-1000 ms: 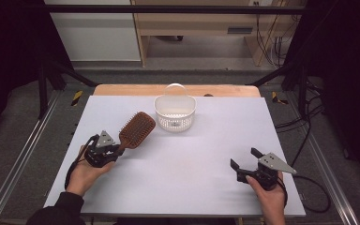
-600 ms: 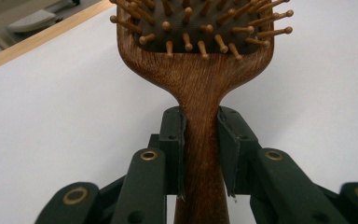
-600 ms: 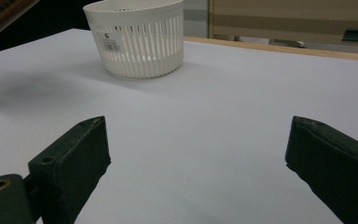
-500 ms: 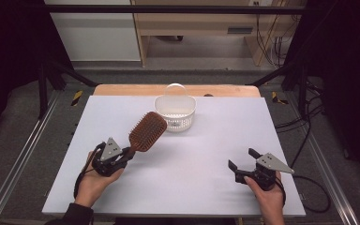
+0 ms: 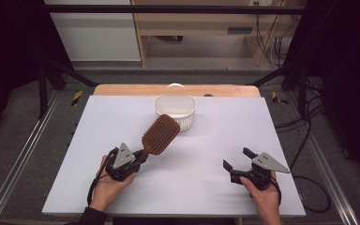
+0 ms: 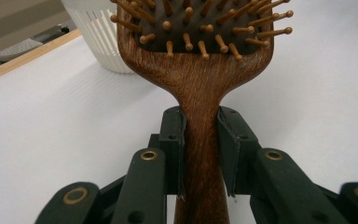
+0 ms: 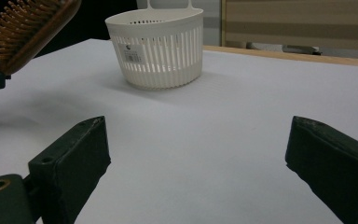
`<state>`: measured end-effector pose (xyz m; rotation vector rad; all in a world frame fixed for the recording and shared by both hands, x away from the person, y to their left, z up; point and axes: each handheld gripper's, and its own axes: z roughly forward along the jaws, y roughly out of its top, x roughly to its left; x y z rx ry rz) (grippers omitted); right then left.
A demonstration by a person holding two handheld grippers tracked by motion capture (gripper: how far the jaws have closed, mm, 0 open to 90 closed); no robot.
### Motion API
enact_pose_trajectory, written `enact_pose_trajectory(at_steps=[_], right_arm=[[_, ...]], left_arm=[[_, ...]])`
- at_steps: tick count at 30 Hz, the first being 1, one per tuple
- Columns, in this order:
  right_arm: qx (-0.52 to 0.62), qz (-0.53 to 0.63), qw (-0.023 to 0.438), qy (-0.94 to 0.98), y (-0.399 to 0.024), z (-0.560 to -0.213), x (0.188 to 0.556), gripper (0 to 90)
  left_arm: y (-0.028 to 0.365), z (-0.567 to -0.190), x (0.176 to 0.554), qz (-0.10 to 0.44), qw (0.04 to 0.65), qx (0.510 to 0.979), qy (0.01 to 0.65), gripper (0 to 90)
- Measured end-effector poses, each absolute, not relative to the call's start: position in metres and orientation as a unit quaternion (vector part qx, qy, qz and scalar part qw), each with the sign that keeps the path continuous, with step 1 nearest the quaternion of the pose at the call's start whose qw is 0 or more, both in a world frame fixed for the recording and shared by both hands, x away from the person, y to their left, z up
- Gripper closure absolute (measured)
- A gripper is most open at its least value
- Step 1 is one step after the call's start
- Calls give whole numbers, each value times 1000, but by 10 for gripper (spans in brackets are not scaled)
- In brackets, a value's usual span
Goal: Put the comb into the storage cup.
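Note:
My left gripper [image 5: 138, 157] is shut on the handle of a brown wooden hairbrush [image 5: 160, 134], whose bristled head points up and away toward the white slotted basket [image 5: 175, 111]. In the left gripper view both pads clamp the hairbrush handle [image 6: 202, 140], and the white slotted basket [image 6: 98, 32] stands just behind the head. My right gripper [image 5: 238, 158] rests near the table's front right, open, with nothing between its jaws. The right gripper view shows the basket [image 7: 156, 46] ahead and the hairbrush head [image 7: 28, 23] at the upper left.
The white tabletop [image 5: 225, 136] carries the basket at its far middle. A wooden strip [image 5: 122, 89] runs along the table's far edge. Metal rails [image 5: 23, 150] flank the table, and cables [image 5: 309, 140] lie on the floor at the right.
My left gripper has carried the hairbrush to the right, toward the table's middle and nearer the basket. The right gripper has stayed in place.

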<state>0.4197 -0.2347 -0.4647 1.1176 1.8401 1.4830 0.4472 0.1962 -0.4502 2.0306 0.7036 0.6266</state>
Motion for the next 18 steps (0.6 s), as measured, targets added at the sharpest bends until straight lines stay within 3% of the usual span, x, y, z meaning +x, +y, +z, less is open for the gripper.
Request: enact_pose_trajectory(at_steps=[10, 18], right_arm=[[401, 577, 265, 660, -223, -452, 417, 60], [383, 592, 233, 670, -191, -450, 422, 54]], left_arm=[[188, -456, 438, 258, 450, 809, 275, 722], [185, -456, 435, 260, 463, 803, 270, 722]])
